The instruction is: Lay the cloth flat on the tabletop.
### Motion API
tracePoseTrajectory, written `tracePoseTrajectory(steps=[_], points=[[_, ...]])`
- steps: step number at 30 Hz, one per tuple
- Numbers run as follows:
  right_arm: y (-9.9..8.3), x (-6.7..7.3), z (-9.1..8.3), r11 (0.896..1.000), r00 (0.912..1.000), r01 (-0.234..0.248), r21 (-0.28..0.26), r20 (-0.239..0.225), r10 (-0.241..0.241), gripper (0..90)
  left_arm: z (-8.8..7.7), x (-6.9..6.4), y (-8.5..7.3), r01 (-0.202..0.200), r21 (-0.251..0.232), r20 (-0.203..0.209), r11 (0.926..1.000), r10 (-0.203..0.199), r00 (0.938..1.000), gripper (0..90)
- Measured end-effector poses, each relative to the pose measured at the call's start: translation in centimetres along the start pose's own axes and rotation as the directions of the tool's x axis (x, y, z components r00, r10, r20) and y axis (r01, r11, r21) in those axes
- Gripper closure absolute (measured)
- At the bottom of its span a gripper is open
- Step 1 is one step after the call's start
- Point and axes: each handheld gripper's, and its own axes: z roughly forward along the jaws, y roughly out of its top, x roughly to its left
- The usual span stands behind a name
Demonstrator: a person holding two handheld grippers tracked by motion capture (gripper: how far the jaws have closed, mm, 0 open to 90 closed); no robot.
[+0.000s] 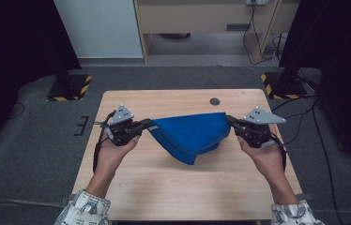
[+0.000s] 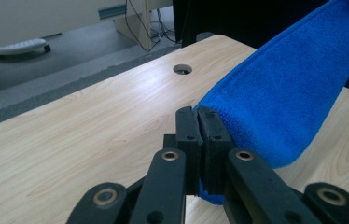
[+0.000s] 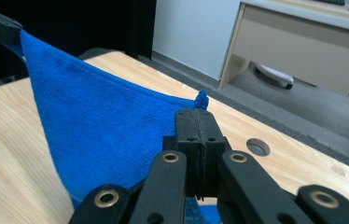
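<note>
Left gripper (image 1: 146,125): clamped on one corner of the soft blue microfibre cloth (image 1: 190,132).
Right gripper (image 1: 230,122): clamped on the opposite corner.
Cloth position: slung between them, sagging over the pale wooden table (image 1: 164,187).
Handling: light, limp; corners grip best.

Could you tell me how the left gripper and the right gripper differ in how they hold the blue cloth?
The left gripper pinches the blue cloth at its left corner, the right gripper at its right corner. In the high view the left gripper sits slightly lower than the right. A tuft of cloth pokes above the right gripper's jaws; the left gripper's show none. Both are shut on the cloth, which sags between them over the table.
</note>
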Motion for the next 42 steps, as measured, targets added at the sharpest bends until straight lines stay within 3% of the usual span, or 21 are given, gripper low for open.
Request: tracePoseTrajectory(steps=[5,14,22,27,30,34,42], points=[[0.5,0.0,-1.2,1.0,1.0,0.004,-0.024,0.009,-0.004,90.0,-0.6,0.0,0.4,-0.001,-0.017,0.0,0.9999,0.001,1.0,87.8],[0.4,-0.3,-1.3,0.999,0.9999,-0.009,-0.035,0.006,0.009,90.0,-0.8,-0.2,0.7,-0.005,-0.022,0.005,0.9998,0.005,1.0,87.8],[2.2,1.0,-4.4,0.995,0.9999,0.01,-0.096,0.01,-0.009,90.0,-4.2,-1.3,2.5,-0.042,-0.061,-0.002,0.9973,0.042,0.9991,87.7],[3.3,1.8,-6.1,0.995,0.9995,0.032,-0.1,0.004,-0.031,90.0,-5.4,-1.9,3.8,-0.067,-0.045,0.009,0.9968,0.067,0.9977,87.6],[3.0,1.7,-5.6,0.997,0.9995,0.031,-0.068,0.007,-0.03,90.0,-4.2,-1.2,3.9,-0.06,0.004,0.006,0.9982,0.06,0.9982,87.5],[2.0,0.7,-3.6,1.0,0.9997,-0.003,-0.024,0.025,0.004,90.0,-1.4,0.2,3.4,-0.038,0.065,0.003,0.9972,0.038,0.9993,87.2],[-0.9,-2.4,1.0,0.996,0.9939,-0.084,0.002,0.073,0.083,90.0,4.5,2.3,3.0,0.01,0.105,-0.033,0.9944,-0.006,0.9994,87.0]])
